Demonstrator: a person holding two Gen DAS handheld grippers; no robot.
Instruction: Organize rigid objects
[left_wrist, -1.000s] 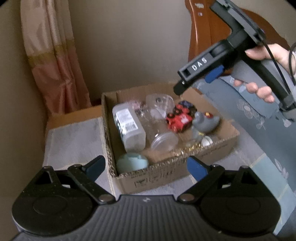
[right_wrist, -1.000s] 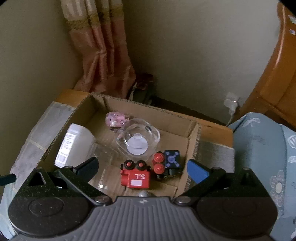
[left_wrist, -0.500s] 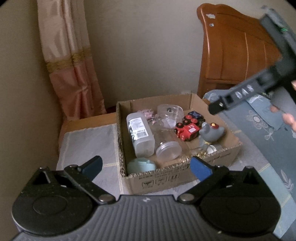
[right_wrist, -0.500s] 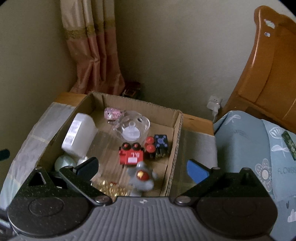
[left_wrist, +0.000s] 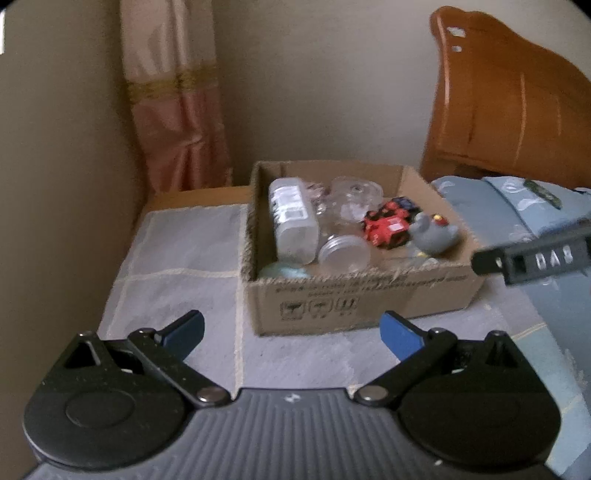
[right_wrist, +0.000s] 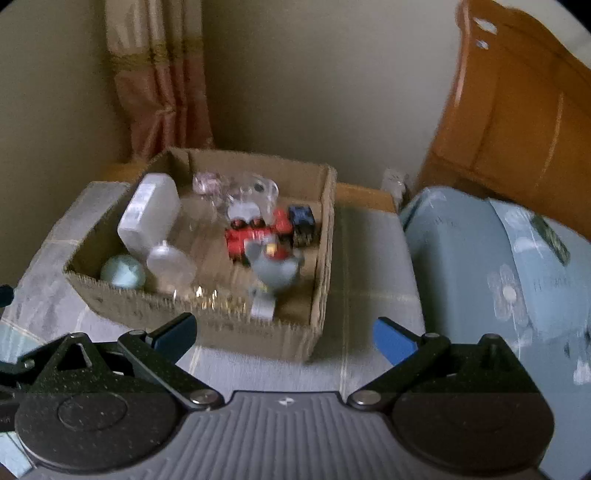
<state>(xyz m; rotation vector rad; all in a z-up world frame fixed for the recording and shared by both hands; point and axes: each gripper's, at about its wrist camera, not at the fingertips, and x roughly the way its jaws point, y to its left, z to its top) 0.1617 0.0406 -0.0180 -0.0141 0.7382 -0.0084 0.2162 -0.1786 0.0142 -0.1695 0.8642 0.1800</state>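
Sitting on the cloth-covered surface (left_wrist: 177, 258), cardboard box (left_wrist: 362, 306) packed with bottle (left_wrist: 293, 221), jar (left_wrist: 343, 253), red toy (left_wrist: 386, 229). Hovering short of it, left gripper (left_wrist: 291, 334) and right gripper (right_wrist: 284, 336), both spread apart, empty. Beside: bed (right_wrist: 480, 258), curtain (left_wrist: 173, 96).

A wooden table (left_wrist: 192, 194) by the wall carries a grey checked cloth (left_wrist: 177, 258). A cardboard box (left_wrist: 369, 302) sits on the cloth, just beside the bed (right_wrist: 480, 258).
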